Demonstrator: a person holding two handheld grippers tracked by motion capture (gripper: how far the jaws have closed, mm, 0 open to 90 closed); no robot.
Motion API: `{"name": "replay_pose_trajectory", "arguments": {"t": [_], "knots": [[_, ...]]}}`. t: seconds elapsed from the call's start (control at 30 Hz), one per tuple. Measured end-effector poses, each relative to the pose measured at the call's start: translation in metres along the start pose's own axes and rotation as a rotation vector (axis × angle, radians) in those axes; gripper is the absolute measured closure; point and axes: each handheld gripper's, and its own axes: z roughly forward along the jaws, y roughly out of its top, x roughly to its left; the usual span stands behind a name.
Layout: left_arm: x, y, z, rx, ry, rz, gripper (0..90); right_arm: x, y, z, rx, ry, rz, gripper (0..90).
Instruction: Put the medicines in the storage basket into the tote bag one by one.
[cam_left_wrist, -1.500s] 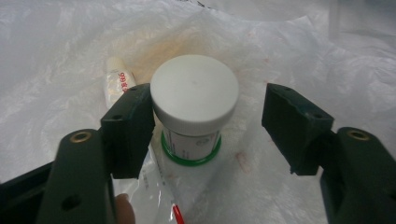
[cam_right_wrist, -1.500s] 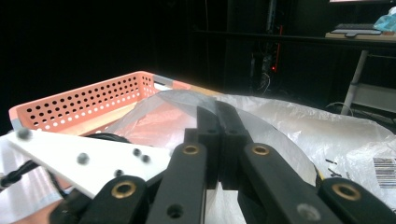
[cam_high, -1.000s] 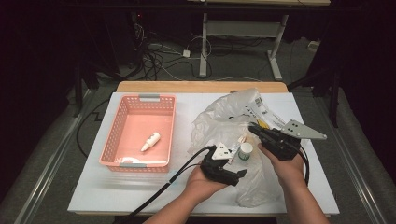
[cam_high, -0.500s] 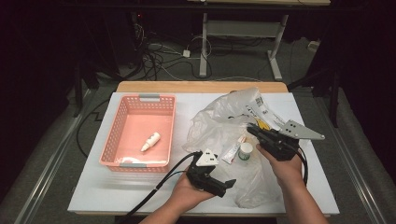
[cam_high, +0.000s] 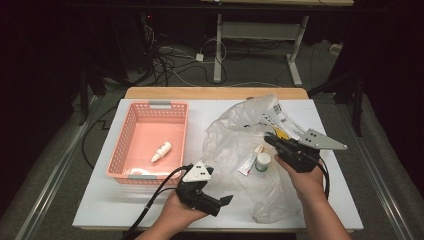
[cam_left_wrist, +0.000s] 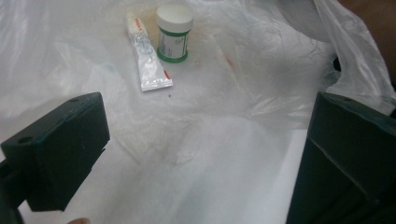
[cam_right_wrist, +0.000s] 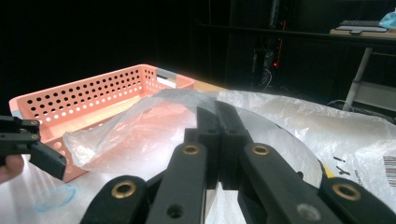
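A clear plastic bag (cam_high: 240, 135) lies crumpled on the right half of the white table (cam_high: 100, 200). Inside it lie a small white tube (cam_high: 248, 162) and a white jar with a green base (cam_high: 262, 161), side by side; the left gripper view shows the tube (cam_left_wrist: 147, 53) and the jar (cam_left_wrist: 174, 32) through the film. My right gripper (cam_high: 270, 140) is shut on the bag's raised edge (cam_right_wrist: 154, 105), lifting it. My left gripper (cam_high: 220, 202) hovers open near the table's front edge, its jaws wide apart (cam_left_wrist: 205, 121) and pointing at the bag.
A pink perforated basket (cam_high: 125, 135) stands on the left of the table with a small white bottle (cam_high: 161, 151) in it. The bag carries a barcode label (cam_high: 280, 112). Cables trail from both grippers over the front edge.
My left gripper has drawn back from beside the jar toward the front edge and to the left. The right gripper holds its place on the bag.
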Motion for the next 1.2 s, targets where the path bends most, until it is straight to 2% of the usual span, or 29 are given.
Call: {"name": "replay_pose_trajectory", "arguments": {"t": [0.07, 0.17, 0.43, 0.5, 0.57, 0.73, 0.9, 0.97, 1.2], "knots": [[0.000, -0.002, -0.005, -0.001, 0.025, 0.010, 0.0, -0.001, 0.000, 0.000, -0.002, 0.001, -0.001, 90.0], [0.004, -0.005, -0.012, -0.014, 0.033, -0.006, 0.0, -0.001, 0.000, 0.001, -0.001, 0.000, -0.003, 90.0], [0.016, -0.010, -0.029, -0.023, 0.096, -0.020, 0.0, 0.000, 0.001, -0.002, -0.008, -0.001, 0.000, 90.0], [0.020, -0.011, -0.035, -0.030, 0.103, -0.033, 0.0, -0.001, 0.002, -0.003, -0.017, -0.003, -0.009, 90.0], [0.025, -0.010, -0.042, -0.045, 0.091, -0.057, 0.0, -0.001, 0.003, -0.004, -0.019, -0.003, -0.001, 90.0], [0.035, -0.009, -0.057, -0.070, 0.135, -0.072, 0.0, 0.000, 0.002, -0.003, -0.011, -0.005, -0.007, 90.0], [0.051, -0.013, -0.070, -0.080, 0.178, -0.094, 0.0, 0.001, 0.003, -0.003, -0.010, 0.001, -0.008, 90.0], [0.060, -0.016, -0.076, -0.080, 0.207, -0.112, 0.0, 0.001, 0.003, -0.003, -0.010, 0.005, -0.007, 90.0], [0.085, -0.028, -0.094, -0.095, 0.266, -0.183, 0.0, 0.001, 0.003, -0.003, -0.014, 0.002, -0.011, 90.0]]}}
